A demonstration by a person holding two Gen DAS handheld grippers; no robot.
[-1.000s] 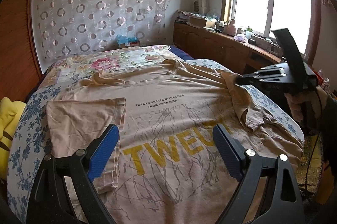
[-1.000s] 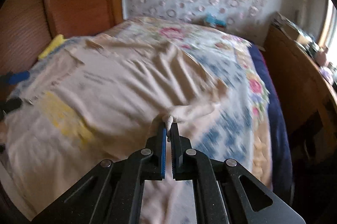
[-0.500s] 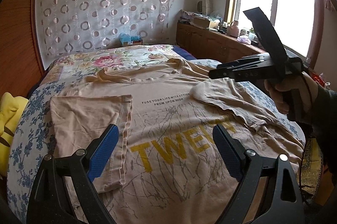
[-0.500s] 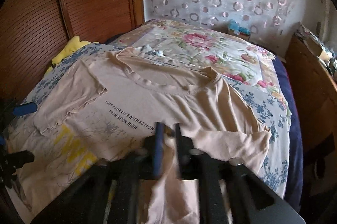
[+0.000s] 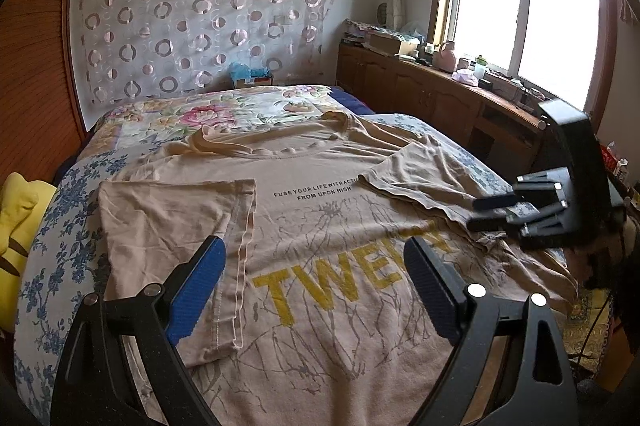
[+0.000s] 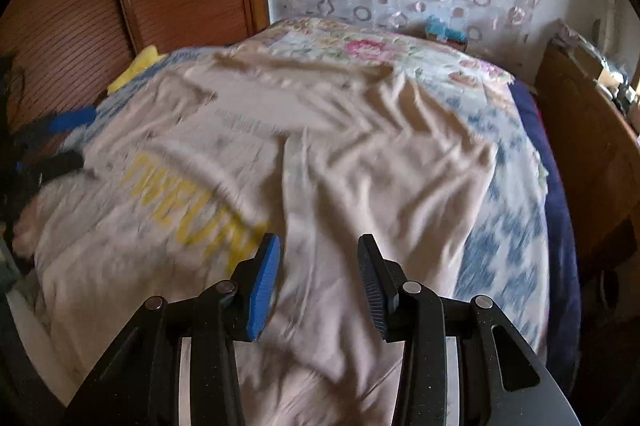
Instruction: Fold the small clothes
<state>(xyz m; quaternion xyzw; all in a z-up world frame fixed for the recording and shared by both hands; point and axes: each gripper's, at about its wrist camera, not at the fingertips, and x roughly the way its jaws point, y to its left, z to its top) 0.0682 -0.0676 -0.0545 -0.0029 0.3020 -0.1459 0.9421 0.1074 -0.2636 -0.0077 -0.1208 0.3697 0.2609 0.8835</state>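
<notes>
You are looking at a beige T-shirt (image 5: 320, 258) lying face up on the bed (image 5: 60, 226), spread over a quilt with blue flowers near you and pink roses further off; yellow block letters are running across its chest, a small black line of print is sitting above them, and thin grey branch lines are crossing the lower front; both sleeves are lying folded inward over the body, the left sleeve (image 5: 172, 226) flat and square, the right sleeve (image 5: 424, 177) more rumpled, with creases fanning out beneath it; the shirt's long axis is running away from you, collar (image 5: 264, 145) pointing toward the circle-patterned curtain (image 5: 200, 17) and hem nearest you; your left gripper (image 5: 316, 278) is hovering over the lower chest with its jaws spread wide and holding nothing; your right gripper (image 6: 318, 278) is hanging over the shirt's right side, its jaws parted and empty, though that view is blurred by motion; a yellow cushion (image 5: 20, 226) is resting at the bed's left edge against the wooden wall.
</notes>
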